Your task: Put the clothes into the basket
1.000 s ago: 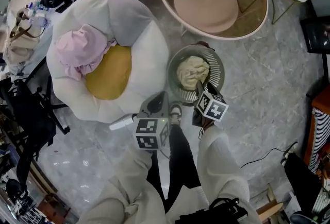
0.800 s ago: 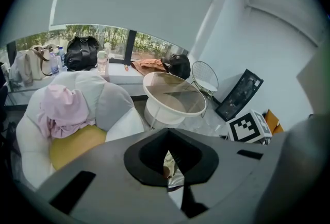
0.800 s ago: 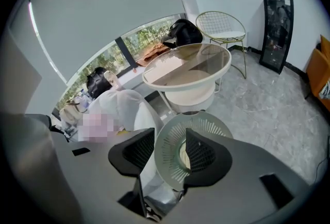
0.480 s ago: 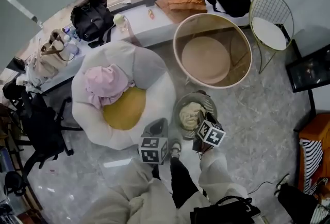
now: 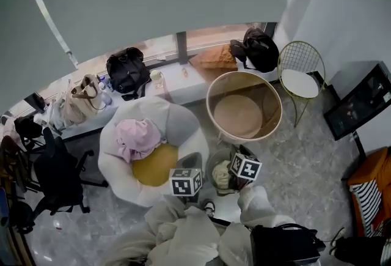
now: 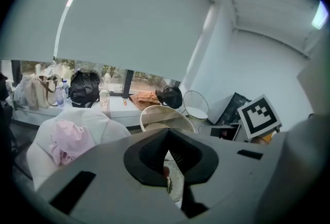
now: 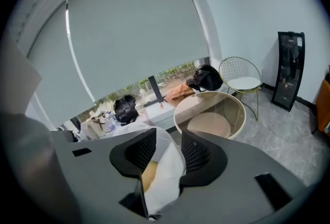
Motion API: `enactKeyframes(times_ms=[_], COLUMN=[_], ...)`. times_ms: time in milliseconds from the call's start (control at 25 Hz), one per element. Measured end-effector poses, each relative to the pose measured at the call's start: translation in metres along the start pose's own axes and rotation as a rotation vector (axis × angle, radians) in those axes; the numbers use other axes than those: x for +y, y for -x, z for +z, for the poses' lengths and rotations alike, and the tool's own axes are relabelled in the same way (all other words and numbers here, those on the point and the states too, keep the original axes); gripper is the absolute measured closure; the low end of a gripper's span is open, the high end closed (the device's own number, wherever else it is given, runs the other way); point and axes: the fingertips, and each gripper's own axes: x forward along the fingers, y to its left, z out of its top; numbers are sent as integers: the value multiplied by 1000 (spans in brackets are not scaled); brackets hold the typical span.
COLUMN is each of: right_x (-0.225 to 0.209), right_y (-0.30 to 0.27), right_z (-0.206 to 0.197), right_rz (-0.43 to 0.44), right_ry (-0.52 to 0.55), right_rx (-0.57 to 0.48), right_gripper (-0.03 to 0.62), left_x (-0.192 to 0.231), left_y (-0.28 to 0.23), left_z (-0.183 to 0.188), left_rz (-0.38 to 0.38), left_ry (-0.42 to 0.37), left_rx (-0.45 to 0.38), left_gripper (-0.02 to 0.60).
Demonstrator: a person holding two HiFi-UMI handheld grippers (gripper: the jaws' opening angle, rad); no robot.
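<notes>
The round slatted basket point(image 5: 212, 162) stands on the floor by the person's feet with a cream garment point(image 5: 221, 175) lying in it. Pink clothes point(image 5: 138, 137) point(image 6: 67, 141) lie on the white beanbag point(image 5: 178, 121) with the yellow centre. My left gripper point(image 5: 190, 158) point(image 6: 166, 131) hangs between beanbag and basket, its jaws together at the tips and nothing in them. A strip of the basket point(image 6: 176, 181) shows below them. My right gripper point(image 5: 237, 152) point(image 7: 168, 138) is above the basket, open and empty. Between its jaws only the beanbag point(image 7: 166, 169) shows.
A round glass-walled coffee table point(image 5: 244, 113) stands just beyond the basket. A gold wire chair point(image 5: 299, 82) is to its right, a black office chair point(image 5: 56, 174) at the left. Bags point(image 5: 127, 70) and an orange cloth point(image 5: 214, 58) sit on the window ledge.
Both grippers have risen, away from the basket, and the head view has pulled up and back, so the window wall now shows. The cream garment stays in the basket.
</notes>
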Motion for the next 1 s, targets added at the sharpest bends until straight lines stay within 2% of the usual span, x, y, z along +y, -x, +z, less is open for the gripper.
enactKeyframes(times_ms=[160, 360, 600, 1000], right_x=[31, 69, 90, 132], right_y=[24, 47, 54, 32], right_z=[45, 74, 62, 47], right_rz=[19, 50, 40, 103], right_ry=[44, 82, 124, 126], right_rx=[-101, -198, -191, -153], right_gripper=[504, 545, 554, 554], left_x=[3, 6, 23, 72], left_y=[17, 32, 42, 71], left_z=[45, 82, 78, 78], left_rz=[-16, -27, -21, 83], left_ry=[-40, -108, -108, -75], left_rx=[-97, -165, -151, -171], left_gripper=[575, 575, 575, 575])
